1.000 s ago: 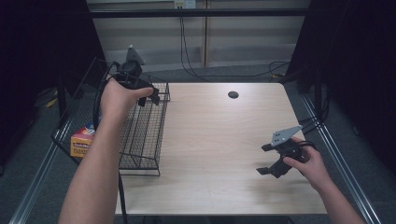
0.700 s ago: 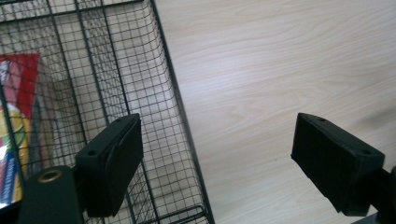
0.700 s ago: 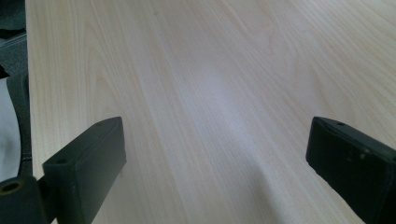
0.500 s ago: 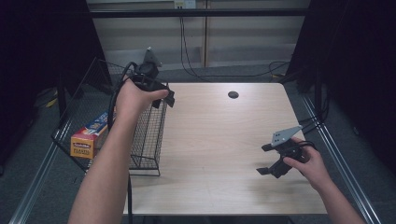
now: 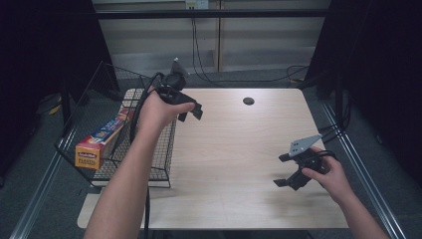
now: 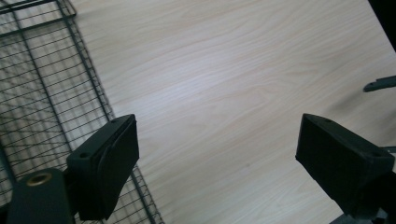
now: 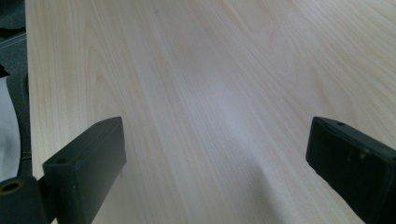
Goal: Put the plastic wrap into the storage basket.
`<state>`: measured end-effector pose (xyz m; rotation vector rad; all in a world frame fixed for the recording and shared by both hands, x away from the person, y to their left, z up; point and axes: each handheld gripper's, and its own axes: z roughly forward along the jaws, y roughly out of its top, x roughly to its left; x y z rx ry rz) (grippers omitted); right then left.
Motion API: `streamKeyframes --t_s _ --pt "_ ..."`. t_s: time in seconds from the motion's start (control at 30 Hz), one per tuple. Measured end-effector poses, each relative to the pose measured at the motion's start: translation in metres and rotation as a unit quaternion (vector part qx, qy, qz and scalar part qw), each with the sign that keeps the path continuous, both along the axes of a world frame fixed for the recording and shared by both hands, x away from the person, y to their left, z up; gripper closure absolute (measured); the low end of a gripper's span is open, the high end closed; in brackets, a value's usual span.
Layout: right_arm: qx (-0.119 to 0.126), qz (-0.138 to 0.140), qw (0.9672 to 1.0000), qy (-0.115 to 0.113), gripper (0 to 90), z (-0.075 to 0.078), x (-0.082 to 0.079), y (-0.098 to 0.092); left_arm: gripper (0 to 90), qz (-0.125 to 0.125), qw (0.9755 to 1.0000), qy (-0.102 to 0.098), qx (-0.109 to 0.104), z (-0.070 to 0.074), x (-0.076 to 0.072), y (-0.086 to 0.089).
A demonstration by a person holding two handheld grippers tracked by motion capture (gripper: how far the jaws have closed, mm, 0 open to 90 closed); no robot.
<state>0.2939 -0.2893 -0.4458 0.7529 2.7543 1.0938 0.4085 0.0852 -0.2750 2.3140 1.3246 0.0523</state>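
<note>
From above, a boxed roll (image 5: 99,142) lies inside the wire basket (image 5: 164,149)

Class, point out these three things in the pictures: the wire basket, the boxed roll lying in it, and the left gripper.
wire basket (image 5: 164,149), high view, its right mesh wall
boxed roll (image 5: 99,139), high view, middle of its long side
left gripper (image 5: 193,110), high view, midway between its fingertips
</note>
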Motion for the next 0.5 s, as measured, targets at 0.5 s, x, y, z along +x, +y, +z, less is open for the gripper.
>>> streamKeyframes --t_s 0.5 --pt "0.0 0.001 1.0 -0.001 4.3 0.0 -0.001 0.001 13.4 -0.037 0.9988 0.0 -0.033 -0.035 -0.008 -0.019"
